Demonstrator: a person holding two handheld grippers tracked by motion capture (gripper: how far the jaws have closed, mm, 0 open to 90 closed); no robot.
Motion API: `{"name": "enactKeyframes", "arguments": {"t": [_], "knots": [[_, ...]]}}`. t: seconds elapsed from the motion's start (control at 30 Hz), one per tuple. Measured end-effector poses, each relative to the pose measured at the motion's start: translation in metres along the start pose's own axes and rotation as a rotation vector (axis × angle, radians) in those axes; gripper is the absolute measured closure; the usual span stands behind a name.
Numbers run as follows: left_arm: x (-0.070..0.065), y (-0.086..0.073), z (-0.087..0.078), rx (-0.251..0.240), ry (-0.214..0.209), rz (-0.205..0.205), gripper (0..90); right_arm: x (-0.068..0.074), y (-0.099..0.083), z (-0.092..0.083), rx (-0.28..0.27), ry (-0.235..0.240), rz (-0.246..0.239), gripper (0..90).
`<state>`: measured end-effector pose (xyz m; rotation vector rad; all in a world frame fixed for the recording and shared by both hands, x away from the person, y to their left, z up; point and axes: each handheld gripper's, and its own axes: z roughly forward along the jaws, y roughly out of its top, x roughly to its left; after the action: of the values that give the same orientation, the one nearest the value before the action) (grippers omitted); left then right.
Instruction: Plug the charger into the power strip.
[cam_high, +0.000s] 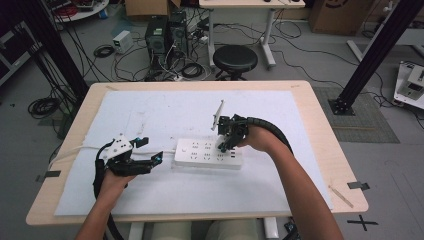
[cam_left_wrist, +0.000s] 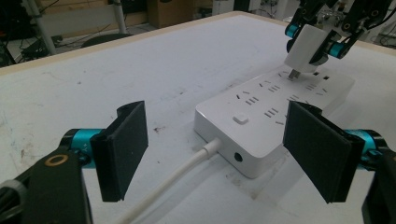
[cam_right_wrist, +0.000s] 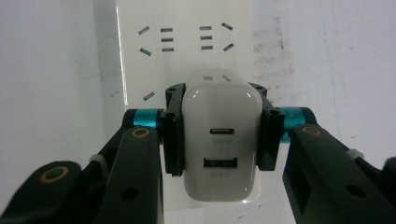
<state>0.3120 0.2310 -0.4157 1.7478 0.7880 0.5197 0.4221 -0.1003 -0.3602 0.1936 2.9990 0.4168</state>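
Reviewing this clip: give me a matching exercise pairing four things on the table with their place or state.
1. white charger
2. power strip
3. left gripper
4. strip's white cable

a. jaws open, nothing between them
b. lying flat on the white mat
c. clamped in the right gripper, prongs just above the sockets
d. running out from the strip's end face

Pairs: 1-c, 2-b, 3-a, 4-d

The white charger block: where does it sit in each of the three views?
High view: charger block right of centre, in the right gripper.
Left gripper view: top right, prongs over the sockets.
Right gripper view: centre, clamped.
Shared landmark: power strip.
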Motion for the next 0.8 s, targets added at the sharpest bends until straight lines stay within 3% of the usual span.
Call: {"name": "enactKeyframes", "arguments": {"t": [0.17,0.4,0.57,0.6,0.8], "knots": [[-0.001,-0.002,0.002,-0.004,-0.005,-0.01,22.1,0.0,0.013,0.001,0.056,-0.001,-0.002,63.2],[-0.001,-0.005,0.001,-0.009,-0.004,-0.022,22.2,0.004,0.029,0.007,0.139,-0.015,-0.057,63.3],[-0.001,-0.006,0.0,-0.012,-0.005,-0.023,22.2,0.002,0.033,0.009,0.162,-0.002,-0.043,63.3],[0.0,-0.006,-0.001,-0.011,-0.005,-0.02,22.2,0.001,0.034,0.015,0.191,-0.001,-0.052,63.4],[0.003,-0.008,-0.003,-0.014,0.0,-0.028,22.2,0.0,0.033,0.015,0.189,0.009,-0.036,63.4]]}}
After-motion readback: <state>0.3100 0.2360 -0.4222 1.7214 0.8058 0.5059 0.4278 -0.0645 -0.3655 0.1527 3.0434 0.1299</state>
